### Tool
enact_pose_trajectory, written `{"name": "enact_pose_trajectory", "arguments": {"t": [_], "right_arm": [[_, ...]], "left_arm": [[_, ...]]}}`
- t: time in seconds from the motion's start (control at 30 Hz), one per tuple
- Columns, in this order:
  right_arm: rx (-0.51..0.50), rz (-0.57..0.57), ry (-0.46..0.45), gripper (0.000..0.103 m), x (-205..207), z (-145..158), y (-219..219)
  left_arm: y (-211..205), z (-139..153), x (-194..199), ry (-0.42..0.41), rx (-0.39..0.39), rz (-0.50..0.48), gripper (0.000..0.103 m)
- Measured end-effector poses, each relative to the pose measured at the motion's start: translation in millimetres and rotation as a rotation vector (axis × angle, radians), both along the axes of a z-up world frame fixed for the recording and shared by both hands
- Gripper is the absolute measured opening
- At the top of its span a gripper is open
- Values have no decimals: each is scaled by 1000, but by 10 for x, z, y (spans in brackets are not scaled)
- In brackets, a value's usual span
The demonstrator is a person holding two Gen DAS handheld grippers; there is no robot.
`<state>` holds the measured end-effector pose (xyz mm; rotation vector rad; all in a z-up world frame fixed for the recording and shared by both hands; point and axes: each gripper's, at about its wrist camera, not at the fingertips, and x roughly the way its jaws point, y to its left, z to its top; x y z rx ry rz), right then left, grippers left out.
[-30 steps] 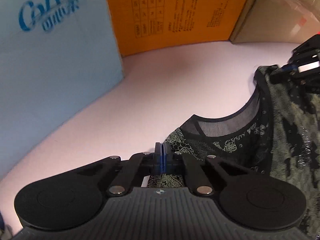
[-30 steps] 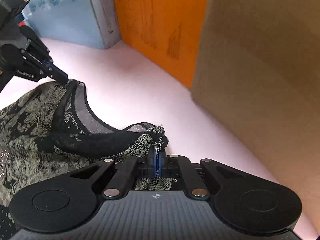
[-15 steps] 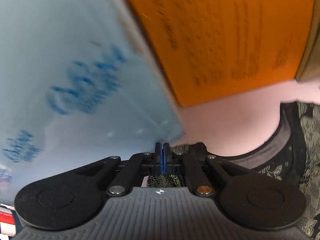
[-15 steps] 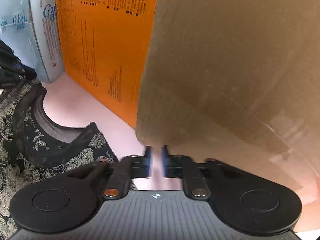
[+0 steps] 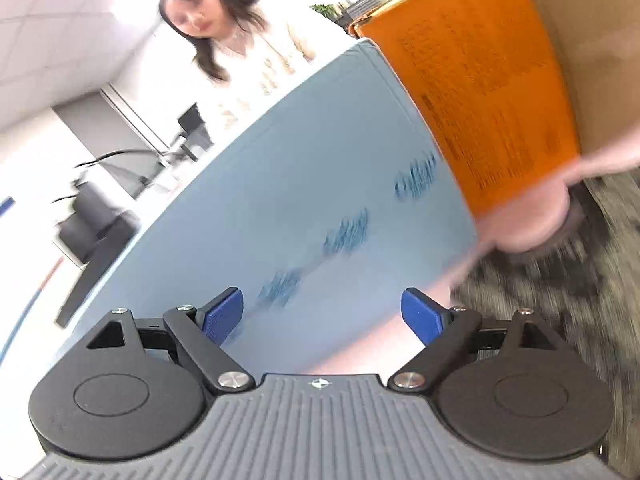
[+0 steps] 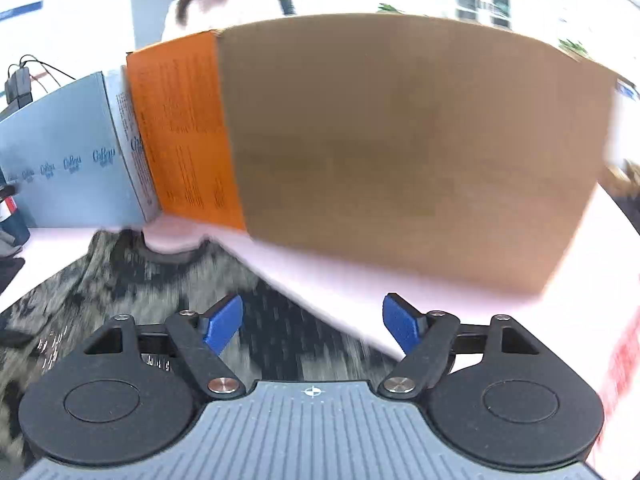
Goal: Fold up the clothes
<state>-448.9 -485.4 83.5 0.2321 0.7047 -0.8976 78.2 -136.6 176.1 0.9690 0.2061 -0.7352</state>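
Note:
A dark lace-patterned garment lies flat on the pink table, its neckline toward the boxes. In the left wrist view it shows blurred at the right edge. My right gripper is open and empty, raised above the garment's right shoulder area. My left gripper is open and empty, tilted up, with the garment to its right. Both views are motion-blurred.
A light blue box, an orange box and a brown cardboard box stand along the back of the pink table. A person in white stands behind the boxes.
Both grippers let go of the garment's shoulders and opened wide. Both have lifted and tilted upward. The garment now lies on the table.

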Motion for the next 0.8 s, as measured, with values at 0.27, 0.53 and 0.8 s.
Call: {"name": "enact_pose_trajectory", "arguments": {"t": [0.27,0.53,0.8], "right_arm": [[65,-184,-74,78,-886,-105,615],[191,-363,-100,77,-943,-492,482],[252,-360,-43,31,-707,-621,294]], "left_arm": [[479,-1131,-1180,-158,257,-237,87],[193,-1230,-840,240,174,-149,86],[251,-1172,-536,491,73,-73,32]]}}
